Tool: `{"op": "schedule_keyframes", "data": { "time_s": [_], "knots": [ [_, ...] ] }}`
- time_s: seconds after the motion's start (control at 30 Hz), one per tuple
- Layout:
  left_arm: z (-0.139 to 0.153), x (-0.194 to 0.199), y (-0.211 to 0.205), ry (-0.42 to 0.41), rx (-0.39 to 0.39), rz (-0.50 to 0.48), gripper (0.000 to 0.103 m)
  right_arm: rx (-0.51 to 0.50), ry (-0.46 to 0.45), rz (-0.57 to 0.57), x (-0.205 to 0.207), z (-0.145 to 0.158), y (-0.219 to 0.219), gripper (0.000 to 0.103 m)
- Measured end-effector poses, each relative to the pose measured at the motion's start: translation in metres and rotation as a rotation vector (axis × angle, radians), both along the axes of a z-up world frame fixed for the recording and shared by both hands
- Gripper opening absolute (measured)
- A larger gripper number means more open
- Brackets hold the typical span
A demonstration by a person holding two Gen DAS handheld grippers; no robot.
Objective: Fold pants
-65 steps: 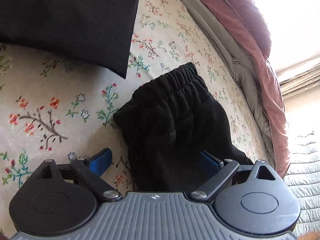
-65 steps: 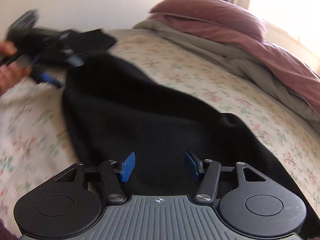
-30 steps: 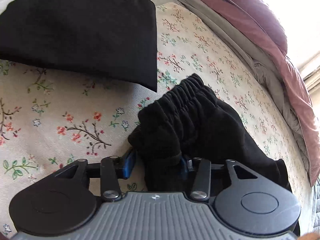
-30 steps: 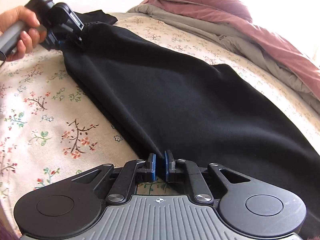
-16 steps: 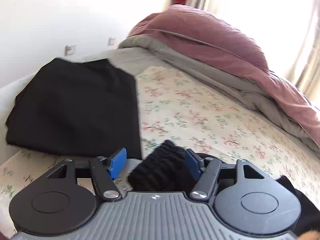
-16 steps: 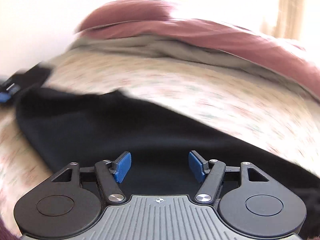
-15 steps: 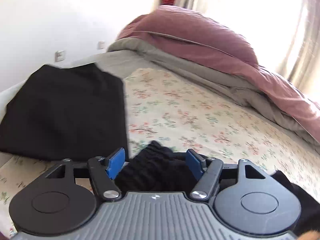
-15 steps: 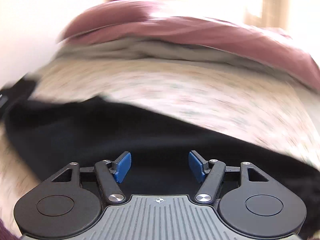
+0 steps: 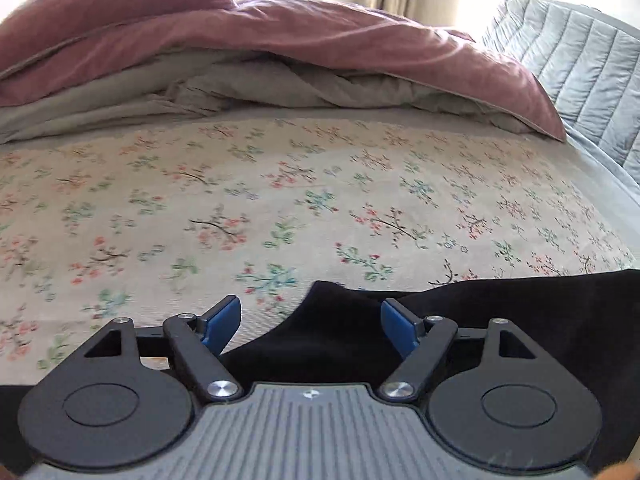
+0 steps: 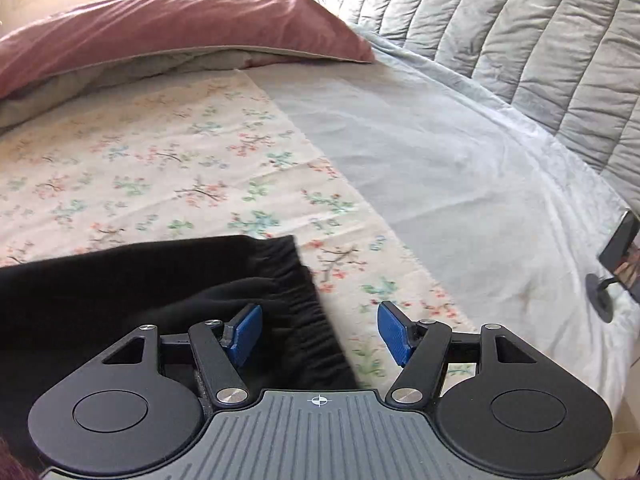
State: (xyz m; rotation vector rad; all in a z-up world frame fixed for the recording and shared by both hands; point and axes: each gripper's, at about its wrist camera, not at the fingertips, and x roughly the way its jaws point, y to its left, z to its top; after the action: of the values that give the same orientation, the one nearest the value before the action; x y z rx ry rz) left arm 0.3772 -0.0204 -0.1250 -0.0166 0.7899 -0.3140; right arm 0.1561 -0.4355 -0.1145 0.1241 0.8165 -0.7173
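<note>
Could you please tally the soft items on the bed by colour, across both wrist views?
Black: 1, the pants
Dusty pink: 1, the duvet
Floral cream: 1, the sheet
Grey quilted: 1, the bedspread
Total: 4

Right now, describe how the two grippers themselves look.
Both match: the left gripper and right gripper have black linkage arms with silver screws, round black discs, a ribbed grey body with a small white mark, and blue ridged pads on the jaws. No cables show.

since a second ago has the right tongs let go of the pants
Yes. The right tongs were shut on the black pants; now they stand open over the elastic waistband on the floral sheet.
</note>
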Motion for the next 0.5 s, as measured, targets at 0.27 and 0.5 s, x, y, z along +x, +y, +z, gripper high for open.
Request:
{"op": "schedule_keyframes", "data": {
  "time_s": [0.27,0.5],
  "knots": [
    [-0.011,0.018,-0.003,0.036,-0.085,0.154,0.02,0.195,-0.091,0.039,-0.018,0.002,-0.02,0.012],
    [-0.028,0.025,-0.018,0.008,-0.02,0.236,0.021,0.277,-0.141,-0.021,-0.036,0.006,-0.033,0.01]
  ]
}}
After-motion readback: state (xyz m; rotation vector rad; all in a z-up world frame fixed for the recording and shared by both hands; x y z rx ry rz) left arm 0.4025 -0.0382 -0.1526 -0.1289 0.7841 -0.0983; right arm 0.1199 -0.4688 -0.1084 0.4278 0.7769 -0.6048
